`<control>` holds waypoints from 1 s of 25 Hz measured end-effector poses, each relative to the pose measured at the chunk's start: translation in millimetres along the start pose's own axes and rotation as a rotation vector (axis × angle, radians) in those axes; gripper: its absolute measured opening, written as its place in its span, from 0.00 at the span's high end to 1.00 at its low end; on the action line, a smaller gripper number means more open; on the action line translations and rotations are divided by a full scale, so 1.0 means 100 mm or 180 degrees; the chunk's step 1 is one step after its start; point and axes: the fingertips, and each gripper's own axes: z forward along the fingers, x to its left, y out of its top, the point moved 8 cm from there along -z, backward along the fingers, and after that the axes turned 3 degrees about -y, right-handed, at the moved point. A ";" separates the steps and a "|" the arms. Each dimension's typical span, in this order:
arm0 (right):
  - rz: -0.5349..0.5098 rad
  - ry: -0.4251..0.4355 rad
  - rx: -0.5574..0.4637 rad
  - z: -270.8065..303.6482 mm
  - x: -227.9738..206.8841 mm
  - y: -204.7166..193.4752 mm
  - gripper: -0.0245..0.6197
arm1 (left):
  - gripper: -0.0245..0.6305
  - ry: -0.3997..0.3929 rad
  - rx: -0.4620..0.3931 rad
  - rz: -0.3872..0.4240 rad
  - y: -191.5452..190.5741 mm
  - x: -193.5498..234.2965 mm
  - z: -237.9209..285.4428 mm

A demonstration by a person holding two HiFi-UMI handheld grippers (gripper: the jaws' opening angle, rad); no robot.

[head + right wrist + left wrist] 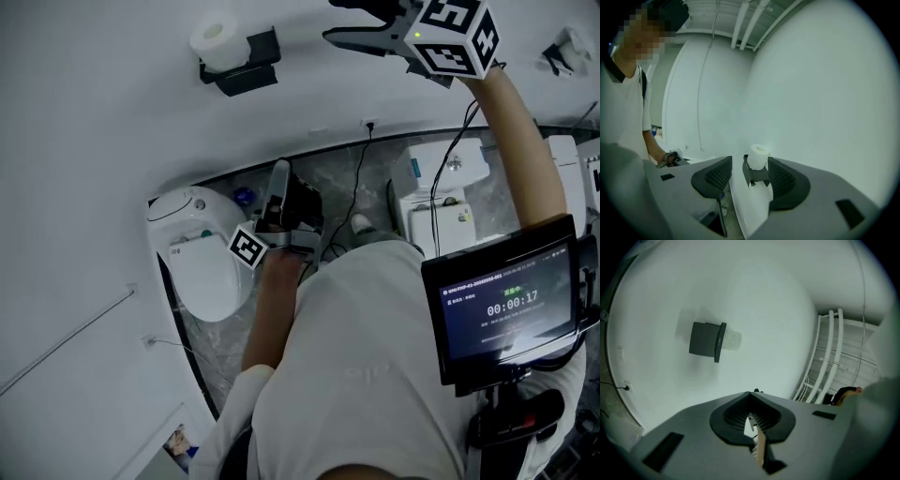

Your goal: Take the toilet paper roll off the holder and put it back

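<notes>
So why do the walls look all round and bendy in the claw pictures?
Left gripper view: a wide-angle lens bends the white pipes and darkens the corners; the toilet paper roll looks pale and soft. Right gripper view: same bulge and dark corners. Head view: dim and greyish.

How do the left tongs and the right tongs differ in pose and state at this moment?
The left tongs are shut; the right tongs are open. The left tongs are held low, above the toilet; the right tongs are raised high by the wall. The right tongs frame the toilet paper roll on its holder from a distance, without touching it. Both tongs are empty.
</notes>
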 end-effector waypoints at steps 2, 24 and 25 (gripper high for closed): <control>0.0239 -0.0085 -0.0171 -0.14 0.08 -0.13 0.59 | 0.96 0.0007 0.0080 -0.0059 -0.04 0.06 0.05; 0.2231 0.0164 -0.1713 0.16 1.06 -0.85 0.59 | 0.96 -0.0199 -0.0361 0.0152 0.12 -0.15 -0.16; 0.2303 0.0201 -0.1740 0.20 1.10 -0.88 0.59 | 0.96 -0.0210 -0.0405 0.0183 0.14 -0.18 -0.19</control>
